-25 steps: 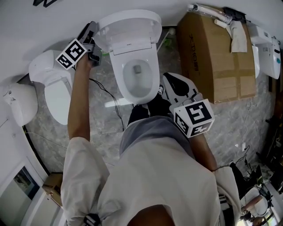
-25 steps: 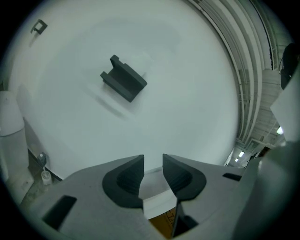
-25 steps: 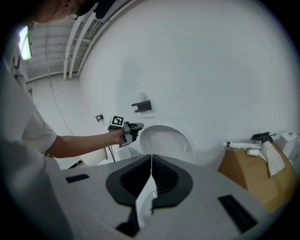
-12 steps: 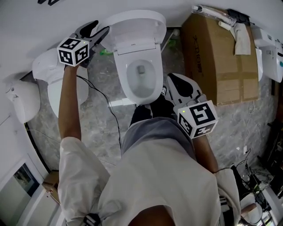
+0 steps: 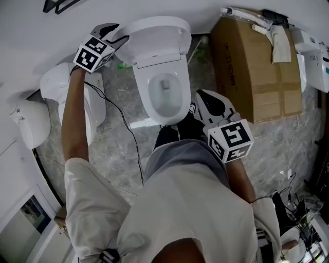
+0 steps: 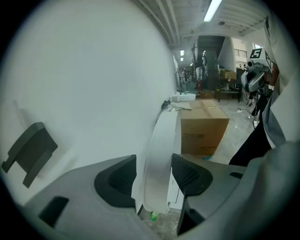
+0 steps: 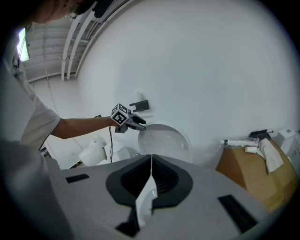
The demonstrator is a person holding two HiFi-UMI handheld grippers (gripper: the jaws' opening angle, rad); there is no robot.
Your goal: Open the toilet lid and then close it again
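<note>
A grey marble floor (image 5: 109,150) meets a white wall (image 5: 31,31) behind the toilet (image 5: 165,114). Its lid (image 5: 154,33) stands raised, so opening looks done and closing remains. The left gripper (image 5: 118,32), its jaws just opened, loosely straddles the lid's edge. The right gripper (image 7: 151,168) is clenched and empty.

Even, soft light – no hard shadows; the white wall (image 5: 31,36) is bright, not blown out. A strip lamp (image 6: 213,9) glares in the left gripper view. Both gripper views bulge, with black corners – the lid (image 6: 159,159) up close looks soft. The head view is sharp, its edges bent.
</note>
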